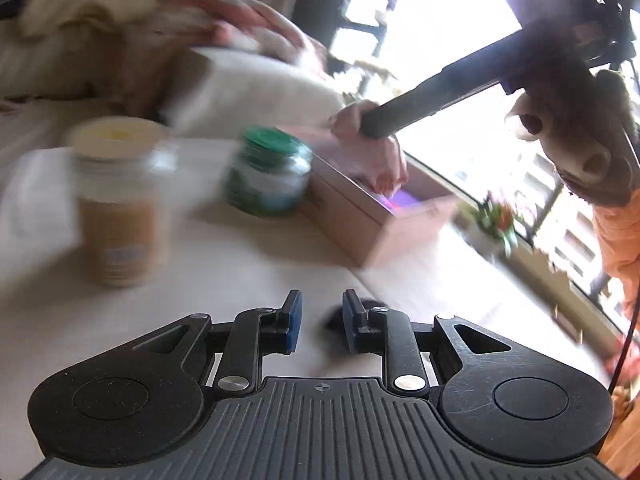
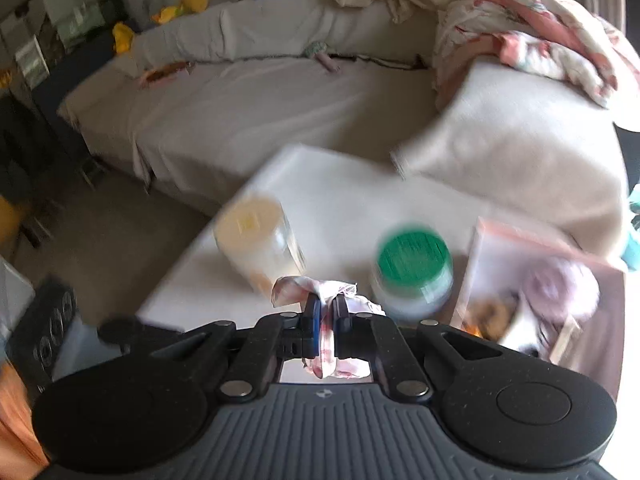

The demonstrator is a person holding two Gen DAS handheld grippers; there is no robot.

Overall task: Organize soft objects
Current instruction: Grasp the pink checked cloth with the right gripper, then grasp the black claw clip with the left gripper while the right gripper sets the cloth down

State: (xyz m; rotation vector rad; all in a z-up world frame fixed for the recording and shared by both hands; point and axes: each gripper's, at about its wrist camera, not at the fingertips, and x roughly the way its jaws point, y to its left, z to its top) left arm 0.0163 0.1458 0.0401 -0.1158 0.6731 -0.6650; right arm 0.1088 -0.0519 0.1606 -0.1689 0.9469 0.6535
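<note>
My right gripper (image 2: pixel 326 306) is shut on a small pink-and-white cloth (image 2: pixel 316 286), held above the white table (image 2: pixel 340 200) between two jars. In the left wrist view the right gripper (image 1: pixel 370 126) shows over the cardboard box (image 1: pixel 360 224) with the pink cloth (image 1: pixel 376 160) hanging from it. The box (image 2: pixel 560 248) holds a purple soft item (image 2: pixel 560 284) and other soft things. My left gripper (image 1: pixel 322 320) is open and empty, low over the table (image 1: pixel 240 264).
A tall jar with a cream lid (image 2: pixel 256 240) (image 1: pixel 116 200) and a green-lidded jar (image 2: pixel 414 268) (image 1: pixel 268 172) stand on the table. A sofa (image 2: pixel 260 104) with a floral blanket (image 2: pixel 532 36) and a white cushion (image 2: pixel 520 152) lies behind.
</note>
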